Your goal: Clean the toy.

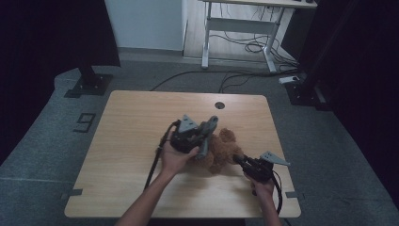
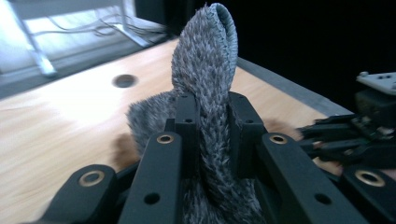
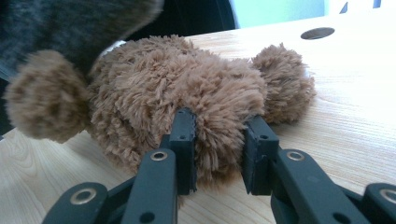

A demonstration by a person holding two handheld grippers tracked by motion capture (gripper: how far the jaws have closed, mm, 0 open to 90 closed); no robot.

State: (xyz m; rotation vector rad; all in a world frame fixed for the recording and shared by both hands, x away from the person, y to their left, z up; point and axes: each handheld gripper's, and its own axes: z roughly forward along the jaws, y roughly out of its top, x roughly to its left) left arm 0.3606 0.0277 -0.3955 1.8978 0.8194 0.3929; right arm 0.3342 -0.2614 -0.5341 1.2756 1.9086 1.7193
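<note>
A brown plush bear [image 1: 221, 149] is pinned near the middle of the pale wooden table [image 1: 131, 141], one fuzzy limb squeezed between the jaws of the right gripper [image 3: 218, 154]. A grey fleece garment [image 2: 205, 70] is clamped in the jaws of the left gripper [image 2: 211, 135] and held up over the toy. Both pieces are judged light, soft and yielding; thick folds or limbs are thought the surest places to be gripped, since the pile compresses easily.
</note>
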